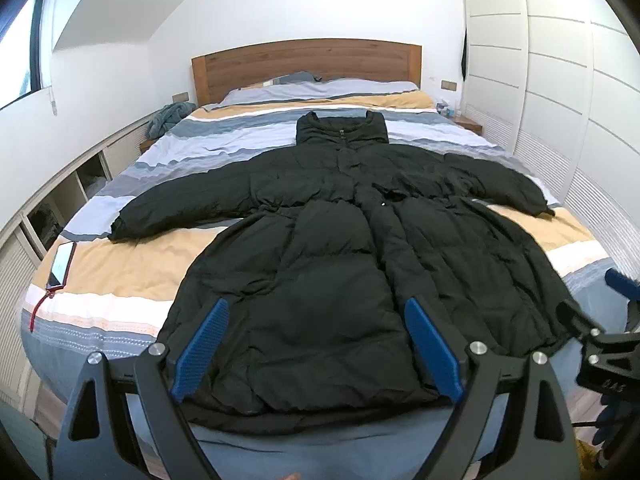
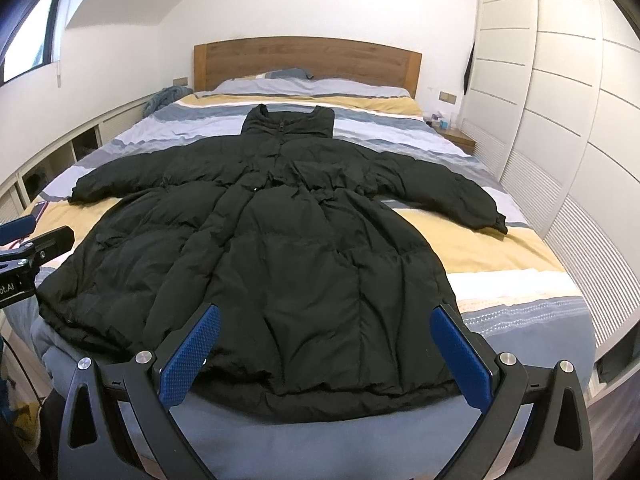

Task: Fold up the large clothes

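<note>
While both my left tongs (image 1: 316, 344) and right tongs (image 2: 326, 350) gaped wide and empty above the hem, the slippery black puffer coat (image 1: 340, 264) risked sliding off the bed (image 1: 120, 264).

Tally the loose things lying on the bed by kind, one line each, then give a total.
Black puffer coat: 1
Phone in a red case: 1
Pillows at the headboard: cannot tell how many
Total counted: 2
</note>
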The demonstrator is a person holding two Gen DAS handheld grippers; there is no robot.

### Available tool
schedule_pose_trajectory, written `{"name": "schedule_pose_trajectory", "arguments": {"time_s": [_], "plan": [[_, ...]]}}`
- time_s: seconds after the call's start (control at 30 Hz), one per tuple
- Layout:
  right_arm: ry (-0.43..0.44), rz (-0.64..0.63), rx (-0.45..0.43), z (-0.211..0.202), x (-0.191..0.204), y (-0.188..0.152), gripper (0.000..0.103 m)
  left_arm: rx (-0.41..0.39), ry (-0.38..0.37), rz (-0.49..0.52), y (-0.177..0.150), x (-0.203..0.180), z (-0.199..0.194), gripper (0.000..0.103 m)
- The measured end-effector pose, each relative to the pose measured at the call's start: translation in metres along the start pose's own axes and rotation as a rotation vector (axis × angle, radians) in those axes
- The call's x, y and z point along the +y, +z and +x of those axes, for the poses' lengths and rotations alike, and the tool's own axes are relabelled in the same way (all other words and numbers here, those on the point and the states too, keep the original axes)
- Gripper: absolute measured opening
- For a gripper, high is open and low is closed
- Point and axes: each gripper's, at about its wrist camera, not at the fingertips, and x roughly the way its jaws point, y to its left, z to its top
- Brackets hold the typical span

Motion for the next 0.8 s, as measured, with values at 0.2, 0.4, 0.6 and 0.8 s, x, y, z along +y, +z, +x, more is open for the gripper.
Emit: {"name": "schedule_pose_trajectory", "arguments": {"time_s": [0.2,0.4,0.6,0.8], "plan": [[-0.009,-0.011,0.012,0.002,0.004,0.003,0.103,-0.025,-0.029,-0.013,0.004,0.007,-0.007,0.091],[-0.016,-0.025,0.027,0.004,0.011,0.004,0.103,-0.023,-0.04,-0.01,0.003,0.012,-0.004,0.091],[-0.026,-0.045,0.037,0.005,0.019,0.005,0.103,-0.021,-0.048,-0.013,0.003,0.016,-0.003,0.091],[-0.023,-0.061,0.048,0.008,0.027,0.008,0.103,-0.011,-0.04,-0.03,0.001,0.024,0.003,0.091]]}}
